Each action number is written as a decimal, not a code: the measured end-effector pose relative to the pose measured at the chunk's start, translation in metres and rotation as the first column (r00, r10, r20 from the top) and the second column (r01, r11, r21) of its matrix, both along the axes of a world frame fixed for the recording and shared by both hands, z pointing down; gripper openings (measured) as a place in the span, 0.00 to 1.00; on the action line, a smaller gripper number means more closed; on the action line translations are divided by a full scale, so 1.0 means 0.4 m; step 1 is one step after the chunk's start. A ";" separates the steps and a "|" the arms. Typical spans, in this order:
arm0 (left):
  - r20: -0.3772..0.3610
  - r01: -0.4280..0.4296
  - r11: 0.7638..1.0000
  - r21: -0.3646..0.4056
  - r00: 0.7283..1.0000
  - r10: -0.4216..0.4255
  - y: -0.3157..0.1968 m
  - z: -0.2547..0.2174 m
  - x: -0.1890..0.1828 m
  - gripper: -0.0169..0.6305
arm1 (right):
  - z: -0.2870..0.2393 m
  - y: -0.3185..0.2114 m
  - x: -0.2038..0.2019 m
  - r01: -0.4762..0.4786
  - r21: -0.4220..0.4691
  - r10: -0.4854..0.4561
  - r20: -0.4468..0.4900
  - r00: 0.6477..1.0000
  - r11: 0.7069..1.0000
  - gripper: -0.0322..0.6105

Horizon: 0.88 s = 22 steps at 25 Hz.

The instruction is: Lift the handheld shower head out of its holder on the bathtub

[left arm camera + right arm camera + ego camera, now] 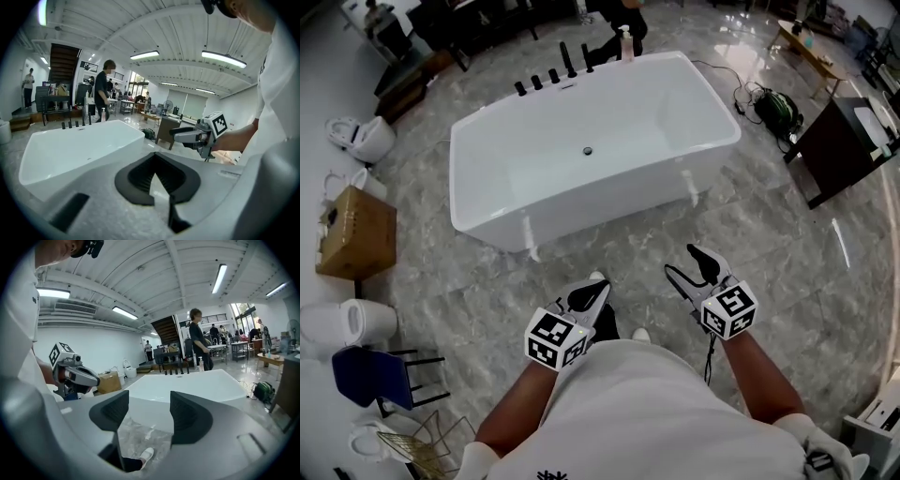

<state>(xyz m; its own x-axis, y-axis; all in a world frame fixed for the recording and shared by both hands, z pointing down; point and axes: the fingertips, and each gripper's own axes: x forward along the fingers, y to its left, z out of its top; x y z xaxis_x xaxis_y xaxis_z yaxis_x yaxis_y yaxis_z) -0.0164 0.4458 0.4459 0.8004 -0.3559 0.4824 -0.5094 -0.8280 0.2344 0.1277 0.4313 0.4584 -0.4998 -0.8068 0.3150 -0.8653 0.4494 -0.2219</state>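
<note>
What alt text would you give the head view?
Looking steeply down at a white freestanding bathtub on a grey marbled floor, with a row of black fittings on its far rim. In the foreground a person holds two grippers short of the tub: the left gripper shut and empty, the right gripper open and empty.

Bathtub: white, freestanding, mid-floor.
Shower head: slim, black, upright on the bathtub's far rim, left of centre.

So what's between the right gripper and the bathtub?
Just bare floor between the right gripper and the bathtub, shown in the head view.
</note>
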 end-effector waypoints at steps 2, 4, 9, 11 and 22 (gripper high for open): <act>-0.005 0.000 1.000 0.000 1.000 0.000 -0.064 0.009 -0.013 0.04 | 0.008 -0.046 -0.001 -0.005 -0.009 0.005 -0.017 1.000 1.000 0.50; 0.005 -0.013 1.000 0.008 1.000 0.013 -0.142 0.018 -0.022 0.04 | 0.010 -0.101 -0.002 -0.015 -0.015 0.014 -0.026 1.000 1.000 0.50; -0.005 -0.043 0.998 0.046 0.999 0.043 -0.342 -0.018 -0.035 0.04 | -0.004 -0.270 -0.038 -0.025 -0.033 0.024 -0.040 0.999 0.999 0.48; -0.020 -0.049 0.997 0.054 0.999 0.050 -0.409 -0.028 -0.041 0.04 | -0.009 -0.349 -0.059 -0.025 -0.030 0.024 -0.044 0.999 0.999 0.48; -0.065 -0.032 0.999 0.017 0.997 0.033 -0.703 -0.022 -0.192 0.04 | -0.041 -0.706 -0.189 -0.020 0.005 0.020 -0.087 0.996 1.000 0.46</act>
